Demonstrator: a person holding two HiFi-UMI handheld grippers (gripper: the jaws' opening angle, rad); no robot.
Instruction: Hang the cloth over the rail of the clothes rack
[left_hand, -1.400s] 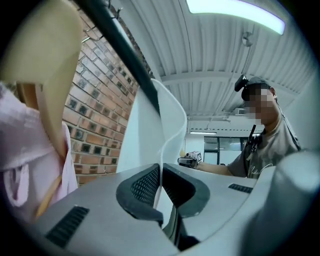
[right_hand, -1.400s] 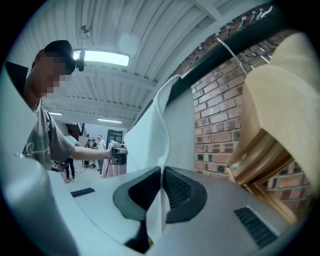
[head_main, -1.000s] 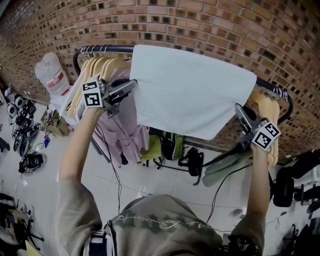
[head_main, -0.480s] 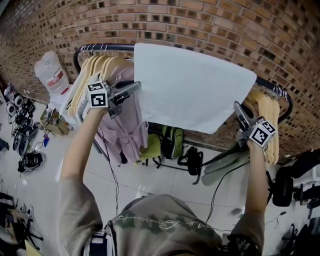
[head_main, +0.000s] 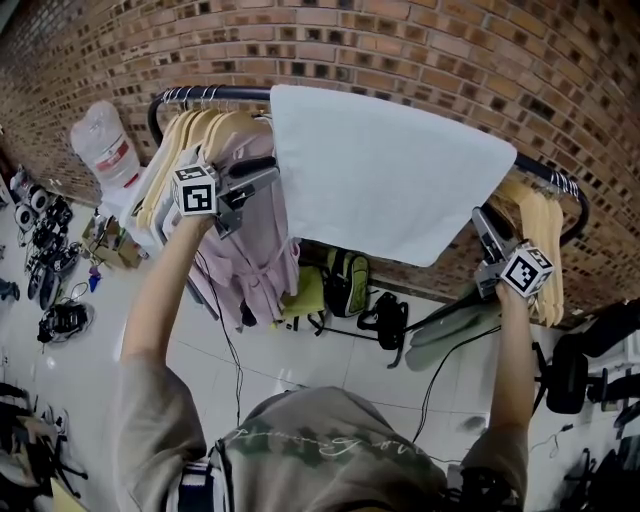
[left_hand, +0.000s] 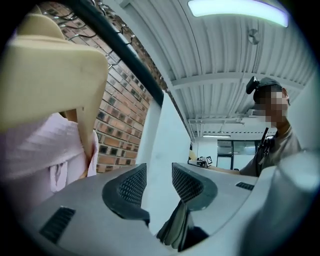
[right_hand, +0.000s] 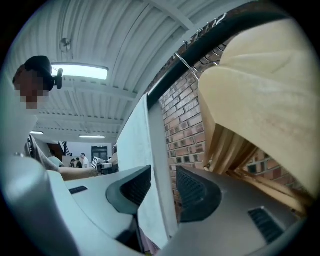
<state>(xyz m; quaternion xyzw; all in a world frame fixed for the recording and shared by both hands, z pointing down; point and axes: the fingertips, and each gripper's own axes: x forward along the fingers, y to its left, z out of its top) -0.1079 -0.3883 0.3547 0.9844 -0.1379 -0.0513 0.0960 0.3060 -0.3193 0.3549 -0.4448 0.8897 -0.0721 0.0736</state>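
No brand or word can be read. The only print is the black-and-white square markers on each gripper's cube. A red label on the clear plastic water jug (head_main: 103, 148), far out beyond the left gripper, is too small to read, and so is the faint lettering on the person's shirt.

The large pale white rectangular cloth (head_main: 390, 180) lies draped over the black metal rail (head_main: 212, 96) of the clothes rack, between the two grippers. Its long axis runs along the rail from one gripper to the other, and its near flap hangs down toward the person with the lower edge slanting.

The left gripper (left_hand: 160, 180) has just been opening. Its jaws stand moderately apart with the cloth's side edge in the gap, and the pads are not pressing it. The right gripper (right_hand: 164, 189) has also just been opening. Its jaws stand wider, the cloth's other side edge hangs between them, and neither pad clamps it.

Pale wooden hangers (head_main: 195, 135) crowd the rail just outside the left gripper, above a pink garment (head_main: 250, 255). More of them hang just outside the right gripper.

The cloth covers the stretch of rail under it and hides its own far flap against the red brick wall (head_main: 420, 50). The green bag (head_main: 345, 285) on the floor below is partly covered too.
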